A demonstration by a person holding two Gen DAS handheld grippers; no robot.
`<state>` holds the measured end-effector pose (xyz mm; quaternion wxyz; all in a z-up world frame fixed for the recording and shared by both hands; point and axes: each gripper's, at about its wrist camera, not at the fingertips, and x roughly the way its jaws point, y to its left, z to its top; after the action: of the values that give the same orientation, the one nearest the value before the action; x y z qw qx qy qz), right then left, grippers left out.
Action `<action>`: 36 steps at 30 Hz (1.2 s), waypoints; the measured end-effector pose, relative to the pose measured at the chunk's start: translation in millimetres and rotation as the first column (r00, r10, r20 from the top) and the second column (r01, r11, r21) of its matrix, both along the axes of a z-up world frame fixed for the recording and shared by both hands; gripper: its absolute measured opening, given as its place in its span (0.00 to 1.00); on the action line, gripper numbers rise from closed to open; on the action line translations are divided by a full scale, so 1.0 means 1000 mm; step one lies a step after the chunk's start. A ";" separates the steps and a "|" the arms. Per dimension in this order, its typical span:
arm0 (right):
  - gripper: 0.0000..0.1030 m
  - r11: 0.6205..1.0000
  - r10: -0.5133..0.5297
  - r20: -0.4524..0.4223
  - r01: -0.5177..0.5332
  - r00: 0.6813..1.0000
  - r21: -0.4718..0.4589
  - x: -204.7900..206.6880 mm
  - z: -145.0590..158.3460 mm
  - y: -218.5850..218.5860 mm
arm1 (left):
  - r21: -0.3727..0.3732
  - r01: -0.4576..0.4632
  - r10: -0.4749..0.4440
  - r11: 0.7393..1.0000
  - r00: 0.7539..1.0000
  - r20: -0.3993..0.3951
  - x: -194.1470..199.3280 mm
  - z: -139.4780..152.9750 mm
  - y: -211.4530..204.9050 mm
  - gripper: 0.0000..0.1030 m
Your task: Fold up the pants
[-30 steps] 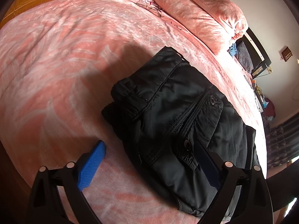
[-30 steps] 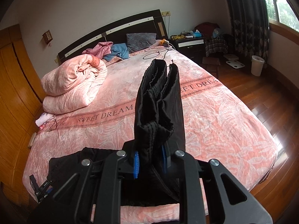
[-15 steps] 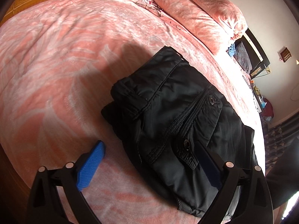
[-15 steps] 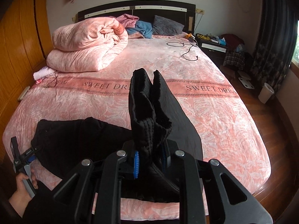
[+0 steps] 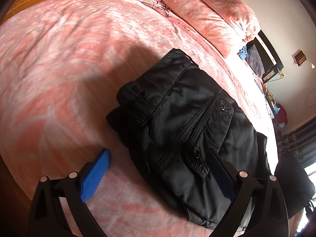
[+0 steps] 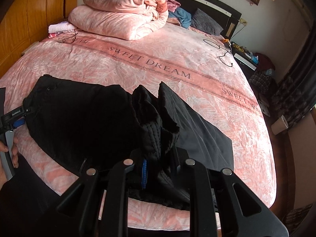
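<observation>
I'm looking at a wide bed (image 6: pixel 197 90) covered in a pink spread printed with "SWEET DREAM". A rolled pink duvet (image 6: pixel 122 13) sits at its head end against the dark headboard (image 6: pixel 213 6), with a grey pillow (image 6: pixel 205 22) and some blue (image 6: pixel 181 16) and pink clothing beside it. A small stack of folded pink cloth (image 6: pixel 59 28) lies near the wooden wall panel, and a thin black cable (image 6: pixel 223 53) curls on the far side of the spread.

The black pants (image 5: pixel 177 122) lie on the near edge of the bed, the waist part flat, with a pocket flap and two snap buttons facing up in my left view. In my right view the leg ends (image 6: pixel 154 118) are lifted off the spread and bunched upright.

My right gripper (image 6: pixel 158 173) has its jaws nearly together, clamped on those bunched leg ends; a blue pad shows against the fabric.

My left gripper (image 5: pixel 156 173) sits low over the waist end with its jaws spread wide: one blue pad rests over bare pink spread, the other over the black fabric, neither pinching it. At the left edge of the right view, a hand (image 6: pixel 7 154) grips that tool's handle.
</observation>
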<state>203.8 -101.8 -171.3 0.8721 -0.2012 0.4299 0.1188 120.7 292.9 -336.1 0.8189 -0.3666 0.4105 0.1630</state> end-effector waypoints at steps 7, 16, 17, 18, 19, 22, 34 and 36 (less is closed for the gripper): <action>0.17 1.000 0.002 0.001 -0.002 1.000 -0.028 -0.003 -0.011 0.009 | -0.006 0.005 -0.005 1.000 1.000 0.004 -0.002 0.000 0.001 0.95; 0.16 0.993 0.024 0.058 -0.017 0.998 -0.118 -0.011 -0.022 0.017 | -0.002 0.006 -0.006 1.000 1.000 0.002 -0.002 0.001 -0.001 0.95; 0.16 0.992 0.028 0.061 -0.020 0.998 -0.126 -0.011 -0.023 0.018 | -0.003 0.005 -0.005 1.000 1.000 0.002 -0.002 0.001 -0.001 0.95; 0.16 0.991 0.032 0.064 -0.024 0.997 -0.132 -0.012 -0.024 0.018 | -0.002 0.004 -0.004 1.000 1.000 0.003 -0.002 0.001 -0.001 0.95; 0.16 0.990 0.035 0.069 -0.025 0.997 -0.138 -0.012 -0.025 0.019 | -0.002 0.003 -0.003 1.000 1.000 0.002 -0.001 0.001 -0.001 0.95; 0.16 0.988 0.046 0.076 -0.034 0.996 -0.148 -0.013 -0.029 0.021 | 0.006 0.001 -0.001 1.000 1.000 0.001 0.000 0.002 -0.002 0.95; 0.16 0.951 0.137 0.129 -0.093 0.982 -0.296 -0.017 -0.064 0.042 | 0.015 -0.007 0.007 1.000 1.000 0.001 0.004 0.002 0.000 0.95; 0.16 0.946 0.146 0.120 -0.104 0.982 -0.306 -0.019 -0.071 0.045 | 0.013 -0.006 0.006 1.000 1.000 0.002 0.004 0.002 0.000 0.95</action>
<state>184.9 -57.0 -242.8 0.8506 -0.3653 0.3664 0.0931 125.1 293.3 -334.6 0.8211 -0.3626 0.4075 0.1679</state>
